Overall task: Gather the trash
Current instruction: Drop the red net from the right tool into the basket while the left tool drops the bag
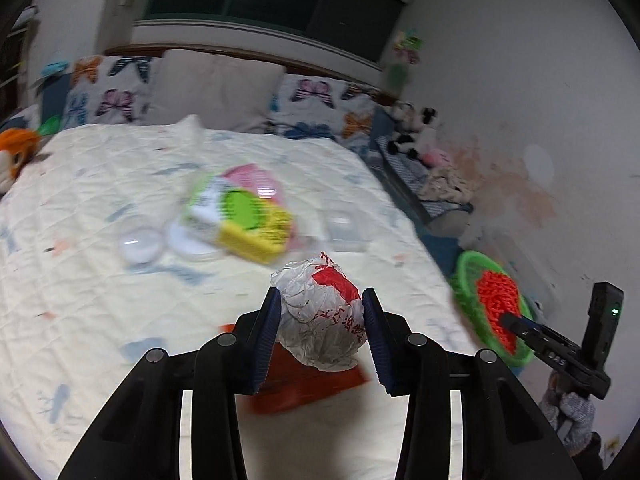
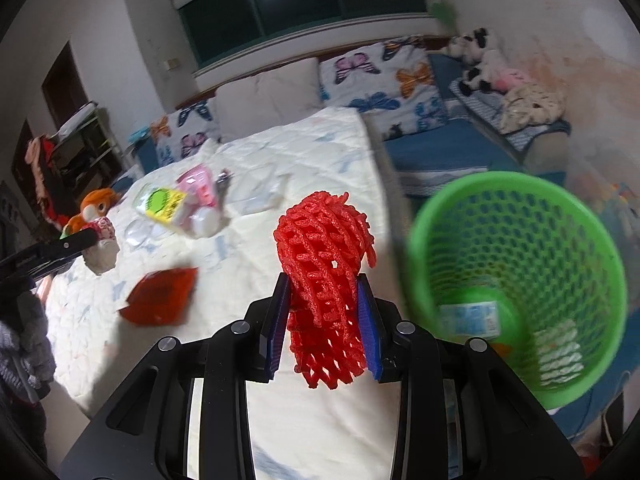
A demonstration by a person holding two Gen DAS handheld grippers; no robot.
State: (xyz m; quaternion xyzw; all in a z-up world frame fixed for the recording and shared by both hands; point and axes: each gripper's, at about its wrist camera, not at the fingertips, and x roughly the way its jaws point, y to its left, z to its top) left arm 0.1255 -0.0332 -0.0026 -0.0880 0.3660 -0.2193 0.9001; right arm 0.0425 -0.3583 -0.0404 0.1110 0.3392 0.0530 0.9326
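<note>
Crumpled white plastic bag with red print (image 1: 322,312) sits clamped between the left gripper (image 1: 320,336) pads, lifted above a flat red wrapper (image 1: 308,384) (blurred) on the cream quilted bed (image 1: 100,300). Red foam fruit net (image 2: 326,280) is pinched in the narrowly closed right gripper (image 2: 324,328); just right of it, a green mesh plastic basket (image 2: 520,272).

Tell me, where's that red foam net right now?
The red foam net is clamped in the right hand-held gripper, raised over the bed's right edge, just left of the green basket.
</note>
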